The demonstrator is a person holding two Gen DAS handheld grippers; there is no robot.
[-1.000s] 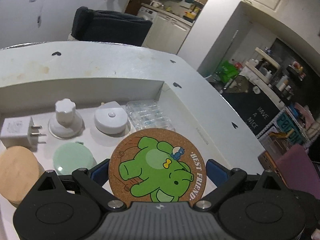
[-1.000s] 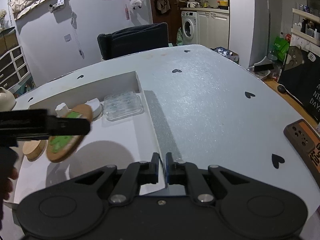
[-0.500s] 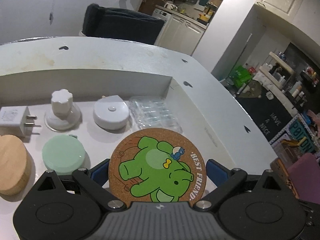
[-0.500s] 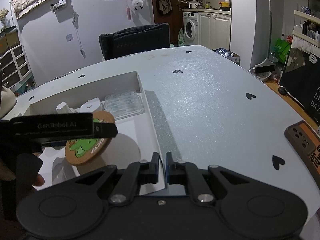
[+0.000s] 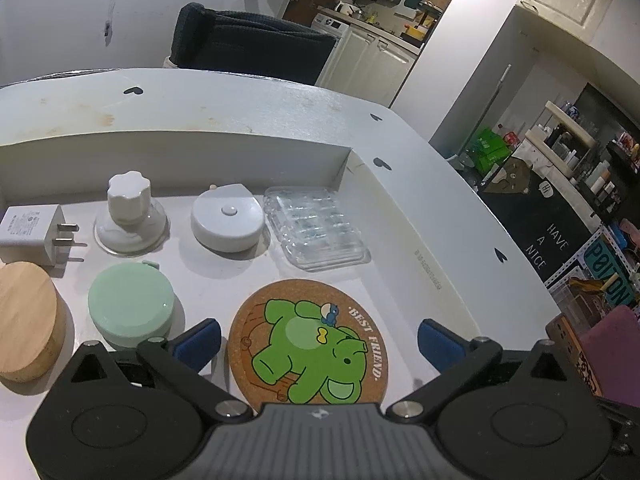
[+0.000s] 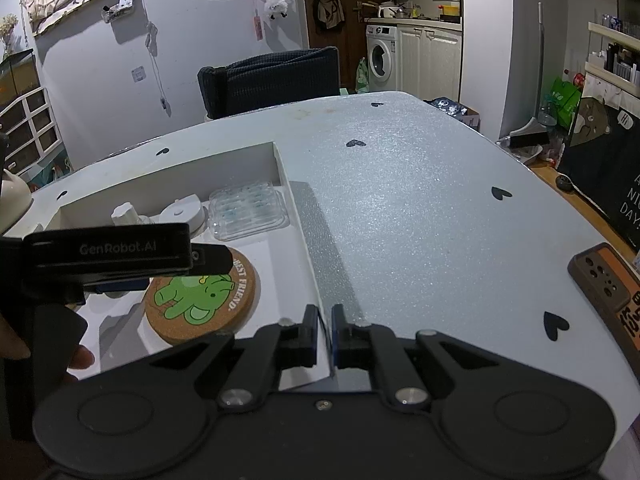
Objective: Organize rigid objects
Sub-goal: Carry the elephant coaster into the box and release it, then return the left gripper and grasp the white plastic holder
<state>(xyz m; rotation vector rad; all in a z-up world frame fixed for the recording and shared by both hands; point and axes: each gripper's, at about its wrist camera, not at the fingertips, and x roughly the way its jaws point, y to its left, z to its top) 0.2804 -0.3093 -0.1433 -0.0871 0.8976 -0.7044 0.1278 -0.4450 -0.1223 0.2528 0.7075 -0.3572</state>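
A round cork coaster (image 5: 308, 340) printed with a green elephant lies flat on the floor of the white tray (image 5: 180, 156), near its front right. My left gripper (image 5: 320, 340) straddles it. Its jaws are opening, and both blue pads (image 5: 198, 338) stand clear of the coaster's rim. The right wrist view shows the coaster (image 6: 200, 296) under the left gripper's black casing (image 6: 108, 250). My right gripper (image 6: 325, 336) is shut on the near end of the tray's thin right wall (image 6: 296, 216).
In the tray lie a mint round case (image 5: 130, 306), a wooden lid (image 5: 26, 320), a white charger plug (image 5: 32, 232), a white suction knob (image 5: 128, 216), a white puck (image 5: 226, 220) and a clear plastic case (image 5: 314, 232). A brown block (image 6: 604, 284) sits at the table's right edge.
The coaster, gripped in the left jaws above the tray, has come down onto the tray floor and the jaws have spread off it. The right gripper has not moved.
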